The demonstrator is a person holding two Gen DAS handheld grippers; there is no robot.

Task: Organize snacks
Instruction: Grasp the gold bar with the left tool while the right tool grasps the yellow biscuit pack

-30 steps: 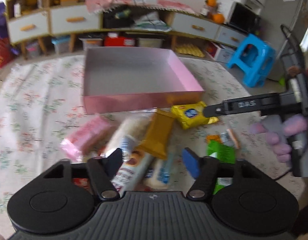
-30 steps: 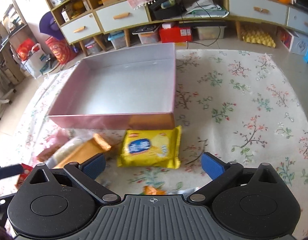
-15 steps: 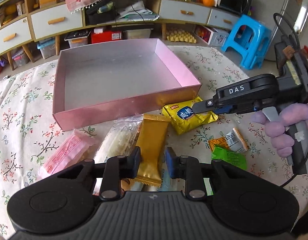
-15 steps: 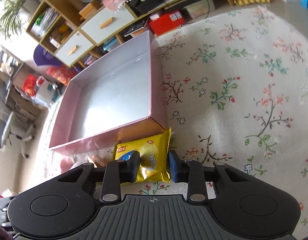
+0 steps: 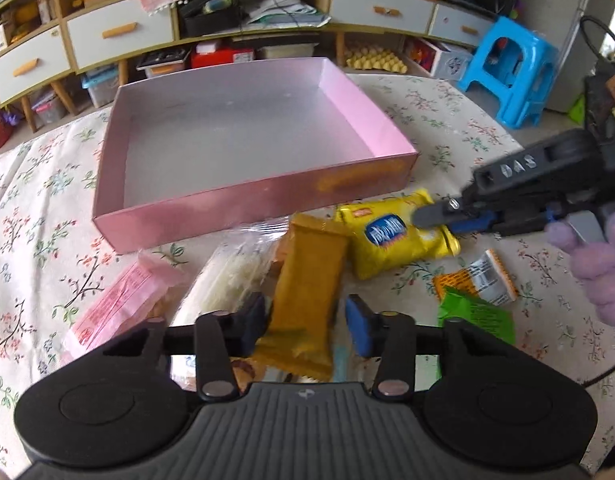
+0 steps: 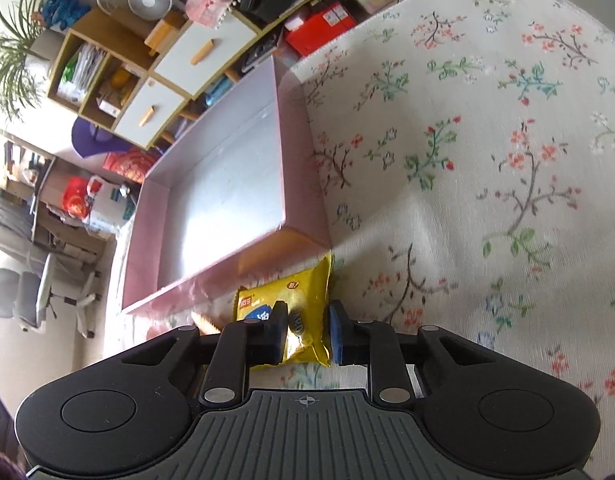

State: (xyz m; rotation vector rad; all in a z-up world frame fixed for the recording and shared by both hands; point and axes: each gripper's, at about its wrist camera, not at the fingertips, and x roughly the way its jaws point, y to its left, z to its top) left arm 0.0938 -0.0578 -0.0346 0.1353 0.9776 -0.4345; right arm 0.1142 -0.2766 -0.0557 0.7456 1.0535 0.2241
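An empty pink box stands on the floral cloth, also in the right wrist view. In front of it lies a pile of snacks. My left gripper has its jaws around a mustard-yellow bar packet, touching it on both sides. My right gripper is shut on a yellow biscuit packet; it also shows in the left wrist view, with the right gripper on its right end.
A pink wafer packet, a white rice-cracker bag, an orange-and-white sachet and a green packet lie around the pile. Cabinets with drawers and a blue stool stand beyond the table.
Both grippers closed from wide open onto their packets. The right gripper rolled clockwise and tilted with the yellow packet. The left gripper's jaws stand slightly wider than half a second ago.
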